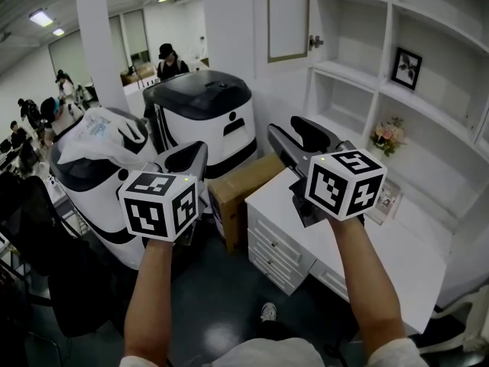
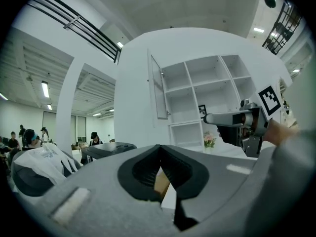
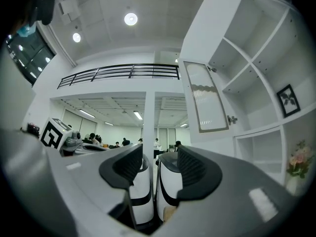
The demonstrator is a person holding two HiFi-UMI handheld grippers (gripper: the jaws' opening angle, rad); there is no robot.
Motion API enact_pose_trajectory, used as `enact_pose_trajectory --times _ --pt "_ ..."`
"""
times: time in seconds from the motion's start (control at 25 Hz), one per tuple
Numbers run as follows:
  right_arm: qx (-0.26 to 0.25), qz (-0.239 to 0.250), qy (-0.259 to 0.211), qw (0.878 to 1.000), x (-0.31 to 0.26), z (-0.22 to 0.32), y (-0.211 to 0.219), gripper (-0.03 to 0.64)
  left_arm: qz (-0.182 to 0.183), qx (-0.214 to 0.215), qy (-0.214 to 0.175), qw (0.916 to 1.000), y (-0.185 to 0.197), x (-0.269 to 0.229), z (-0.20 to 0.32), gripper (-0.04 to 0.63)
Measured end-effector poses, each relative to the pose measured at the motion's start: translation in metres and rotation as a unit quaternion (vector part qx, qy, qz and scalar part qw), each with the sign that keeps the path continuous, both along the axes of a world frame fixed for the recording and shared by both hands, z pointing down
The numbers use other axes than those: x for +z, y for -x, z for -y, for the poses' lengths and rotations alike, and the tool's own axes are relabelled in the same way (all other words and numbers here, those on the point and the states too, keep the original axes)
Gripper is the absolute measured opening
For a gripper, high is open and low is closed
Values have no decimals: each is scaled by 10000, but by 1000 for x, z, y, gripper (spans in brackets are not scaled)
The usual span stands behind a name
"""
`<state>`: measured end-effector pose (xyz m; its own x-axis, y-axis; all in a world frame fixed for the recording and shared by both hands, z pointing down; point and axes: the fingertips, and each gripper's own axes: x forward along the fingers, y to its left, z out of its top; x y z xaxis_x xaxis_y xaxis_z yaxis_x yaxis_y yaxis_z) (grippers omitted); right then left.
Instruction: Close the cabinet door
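Held level with jaws well apart and empty, right gripper [image 1: 289, 128] nearer the cabinet door [image 1: 288, 17] — swung open, upright, up ahead above the counter's [image 1: 405, 258] far end (left gripper [image 1: 195, 153] pinched shut, empty) — knob edge rightward.

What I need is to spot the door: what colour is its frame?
Light tan; the cabinet door shows best in the head view.

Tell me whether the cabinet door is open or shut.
Open: the cabinet door stands swung out from the shelf unit, leaving the compartment behind it uncovered.
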<state>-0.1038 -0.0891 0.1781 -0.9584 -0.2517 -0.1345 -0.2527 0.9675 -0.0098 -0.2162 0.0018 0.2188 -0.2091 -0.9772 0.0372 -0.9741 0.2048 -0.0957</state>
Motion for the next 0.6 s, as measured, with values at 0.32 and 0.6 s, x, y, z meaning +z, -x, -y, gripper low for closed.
enact_pose_trajectory --times 0.32,0.6 --pt "-40 70 47 10000 2 48 38 212 59 -32 9 10000 34 0 46 -2" --pt "-72 71 39 9999 -7 104 74 216 61 -70 -21 10000 63 -8 100 -2"
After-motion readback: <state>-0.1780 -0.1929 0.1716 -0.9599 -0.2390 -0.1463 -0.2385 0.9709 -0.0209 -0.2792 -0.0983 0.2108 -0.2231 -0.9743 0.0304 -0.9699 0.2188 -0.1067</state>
